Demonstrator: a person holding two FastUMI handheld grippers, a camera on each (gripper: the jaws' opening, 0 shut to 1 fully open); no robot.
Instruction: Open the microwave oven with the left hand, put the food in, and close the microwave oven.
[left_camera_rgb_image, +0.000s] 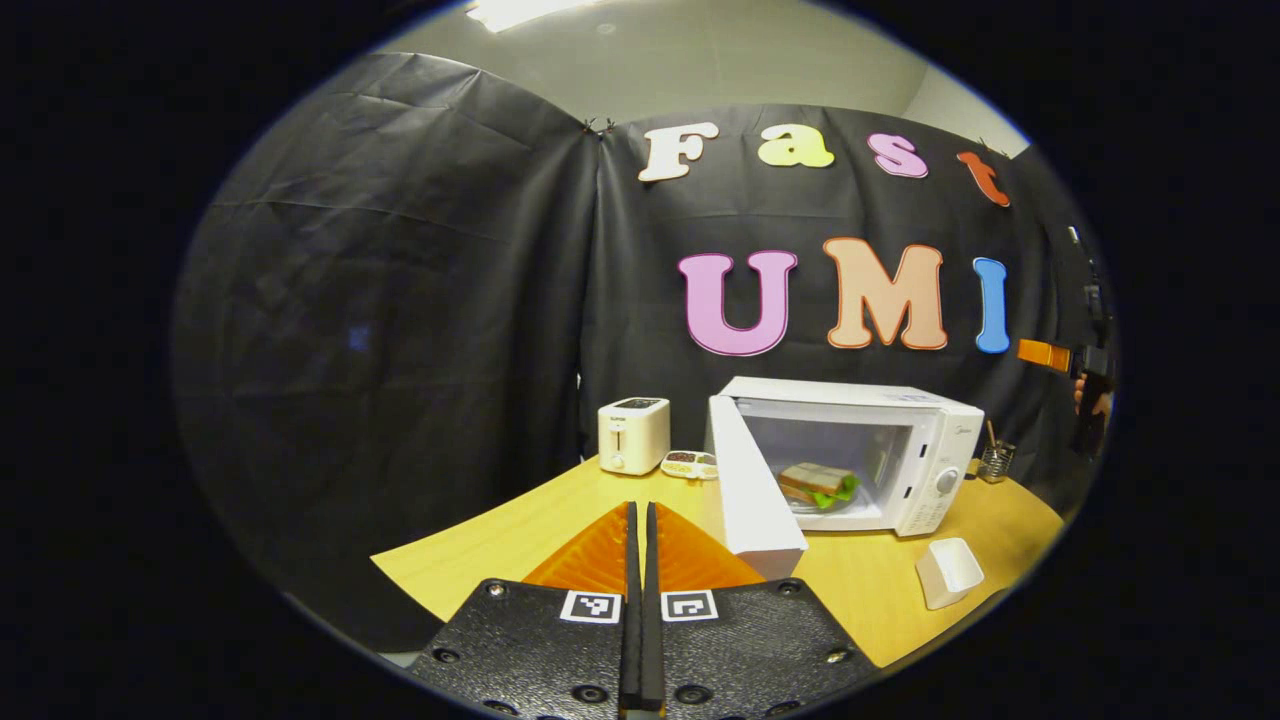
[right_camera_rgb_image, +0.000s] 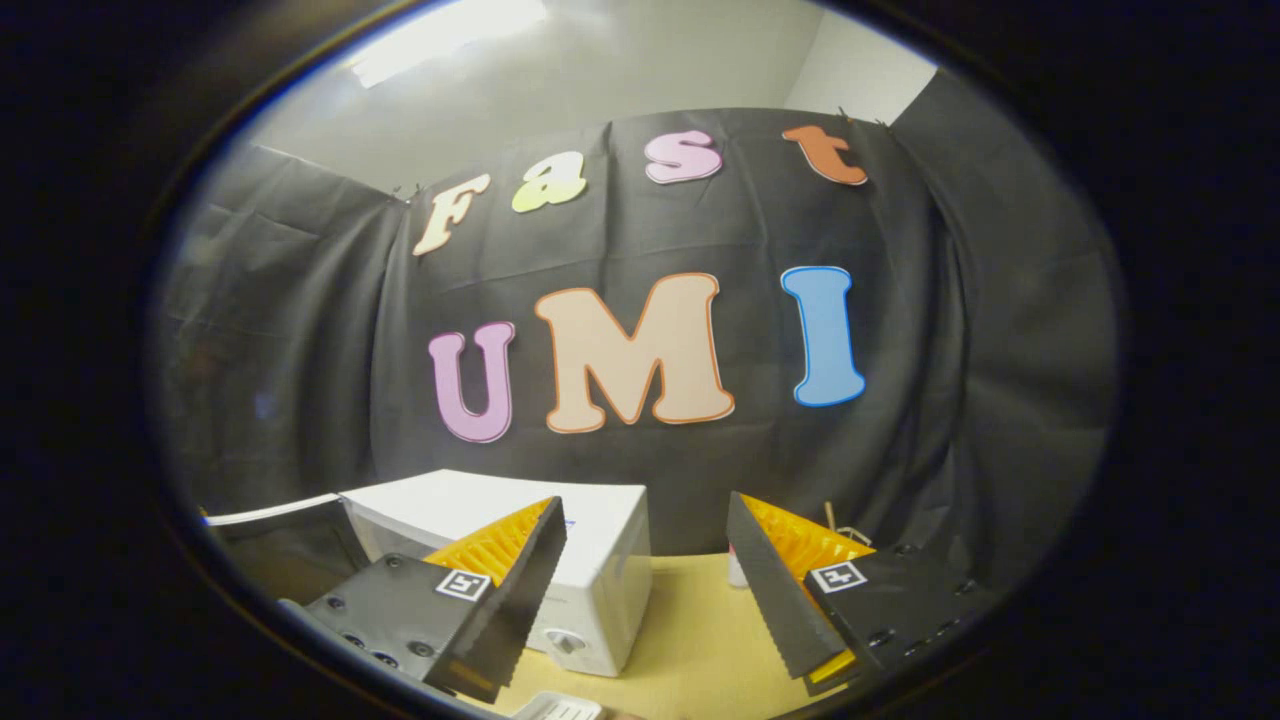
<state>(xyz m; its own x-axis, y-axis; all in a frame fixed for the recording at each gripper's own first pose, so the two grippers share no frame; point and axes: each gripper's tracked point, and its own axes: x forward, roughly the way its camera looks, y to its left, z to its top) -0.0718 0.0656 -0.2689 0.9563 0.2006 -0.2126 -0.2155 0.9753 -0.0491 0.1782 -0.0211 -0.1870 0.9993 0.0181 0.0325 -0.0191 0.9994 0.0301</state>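
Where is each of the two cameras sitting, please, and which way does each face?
Left gripper view: rides the left claw, shut, back from the yellow table, facing the open white microwave oven holding a sandwich.
Right gripper view: rides the right claw, open, close over the microwave oven's top corner.
Shared: microwave oven, table.

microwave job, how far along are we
Done: the microwave has its door swung open, and the sandwich sits inside. In hand: nothing; the left gripper is shut and empty, short of the door, and the right gripper is open above the table. Left: closing the door.
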